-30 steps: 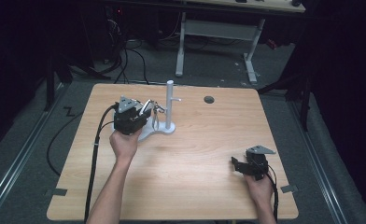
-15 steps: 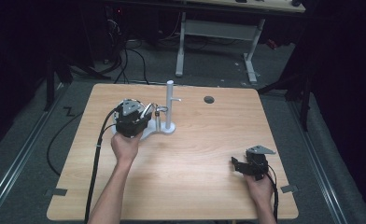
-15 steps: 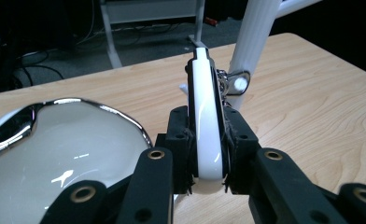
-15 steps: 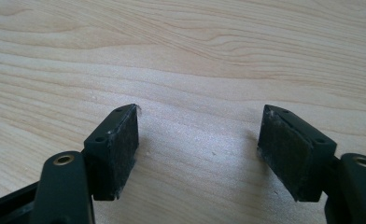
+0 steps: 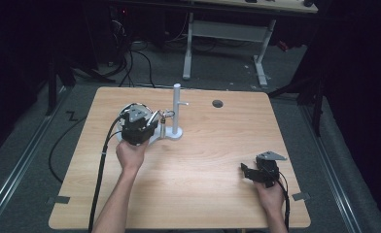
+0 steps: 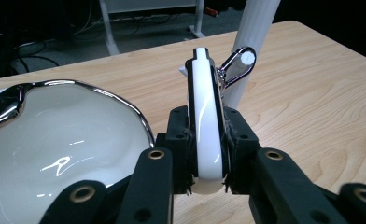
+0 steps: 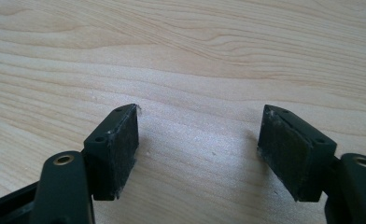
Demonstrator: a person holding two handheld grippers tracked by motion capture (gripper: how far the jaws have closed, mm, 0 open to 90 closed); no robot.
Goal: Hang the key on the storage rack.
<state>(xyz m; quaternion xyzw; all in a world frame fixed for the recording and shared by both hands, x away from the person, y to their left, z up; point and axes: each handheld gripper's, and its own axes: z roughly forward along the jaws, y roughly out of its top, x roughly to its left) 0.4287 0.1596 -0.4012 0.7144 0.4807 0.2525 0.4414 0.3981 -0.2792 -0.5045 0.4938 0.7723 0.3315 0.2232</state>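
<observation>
Left gripper view has your left tongs clamped on the white handle, its long axis pointing at the white post just ahead. Your right tongs hang open over bare desk, well apart.

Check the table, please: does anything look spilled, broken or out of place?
Nothing stands out. The left tongs are shut on a white handle beside a white bowl, near the white stand. The right tongs are open over bare table. No spill or damage shows.
</observation>
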